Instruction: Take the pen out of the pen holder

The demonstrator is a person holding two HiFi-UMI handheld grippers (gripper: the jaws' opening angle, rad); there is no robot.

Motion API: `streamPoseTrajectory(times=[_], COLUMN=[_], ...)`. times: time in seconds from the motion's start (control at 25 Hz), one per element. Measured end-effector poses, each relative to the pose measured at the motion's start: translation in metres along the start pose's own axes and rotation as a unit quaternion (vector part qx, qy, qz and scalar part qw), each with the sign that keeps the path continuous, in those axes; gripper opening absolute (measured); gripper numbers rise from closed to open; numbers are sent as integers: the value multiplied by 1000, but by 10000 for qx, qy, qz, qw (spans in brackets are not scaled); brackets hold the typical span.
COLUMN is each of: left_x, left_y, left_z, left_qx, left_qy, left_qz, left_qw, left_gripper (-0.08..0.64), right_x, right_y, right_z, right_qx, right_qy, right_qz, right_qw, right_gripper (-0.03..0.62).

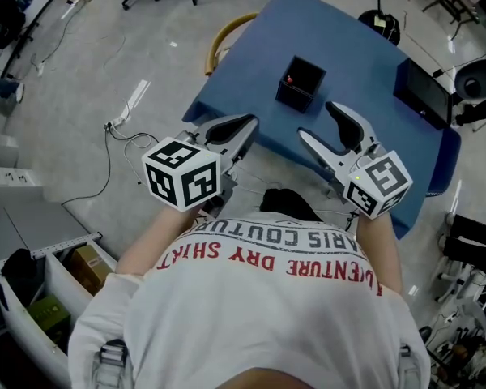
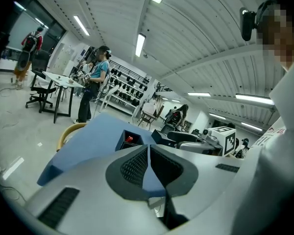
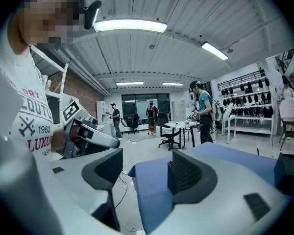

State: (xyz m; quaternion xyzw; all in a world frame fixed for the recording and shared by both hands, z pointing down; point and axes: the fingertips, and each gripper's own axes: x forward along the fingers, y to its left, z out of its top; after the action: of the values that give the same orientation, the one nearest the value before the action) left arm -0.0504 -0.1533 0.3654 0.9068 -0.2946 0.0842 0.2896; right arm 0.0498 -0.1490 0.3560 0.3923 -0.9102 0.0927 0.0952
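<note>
On the blue table stands a black square pen holder with a red-tipped pen inside it. My left gripper hovers at the table's near left edge, jaws shut with nothing between them. My right gripper hangs open just in front of the holder and holds nothing. In the left gripper view, the holder and pen lie beyond the shut left gripper. In the right gripper view, the right gripper is open, and its right finger hides most of the holder; the pen tip peeks out.
A black flat device lies at the table's right edge. A yellow chair stands at the far left corner, and a black bag behind the table. A power strip and cables lie on the floor left. People stand far off.
</note>
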Motion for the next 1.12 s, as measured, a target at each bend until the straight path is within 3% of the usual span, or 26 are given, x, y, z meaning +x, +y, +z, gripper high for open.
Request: streamPoseTrajectory(times=[0.4, 1.12], left_x=[12, 39], left_y=[23, 71], left_z=[13, 35], left_qx=[-108, -392], left_qy=[-20, -63], left_qz=[183, 690], left_qw=[9998, 9968], left_gripper=[38, 38], right_x=[35, 103], right_y=[-29, -68], right_z=[-5, -45], right_qx=[-20, -604], right_qy=[271, 1314], right_qz=[117, 429], right_qw=[9996, 9886], right_gripper=[299, 270])
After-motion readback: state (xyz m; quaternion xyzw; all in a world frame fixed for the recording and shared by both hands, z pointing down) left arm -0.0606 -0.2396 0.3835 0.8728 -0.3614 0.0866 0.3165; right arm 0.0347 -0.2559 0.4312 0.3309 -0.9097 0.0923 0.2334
